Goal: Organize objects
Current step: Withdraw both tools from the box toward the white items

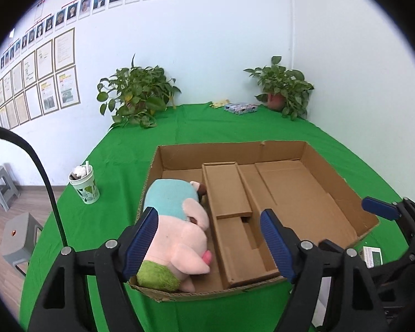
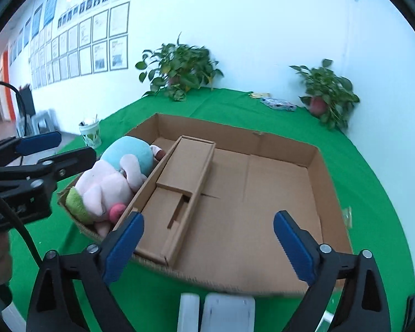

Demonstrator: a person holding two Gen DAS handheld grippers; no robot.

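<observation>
A shallow cardboard box [image 1: 332, 193] lies on the green table; it also shows in the right wrist view [image 2: 312, 177]. A pink plush toy with a blue top [image 1: 177, 221] lies in the box's left compartment, beside a cardboard divider [image 1: 229, 199]. The toy shows in the right wrist view too [image 2: 116, 177]. My left gripper [image 1: 207, 243] is open and empty, just above the near rim of the box over the toy. My right gripper [image 2: 207, 243] is open and empty above the box's near edge. The left gripper appears at the left of the right wrist view [image 2: 58, 149].
A green paper cup with a straw [image 1: 84, 184] stands left of the box. Two potted plants [image 1: 137, 94] [image 1: 283, 88] and a patterned packet [image 1: 240, 108] sit at the far edge. A small white-green card [image 1: 372, 256] lies right of the box. White items [image 2: 221, 312] lie near the front edge.
</observation>
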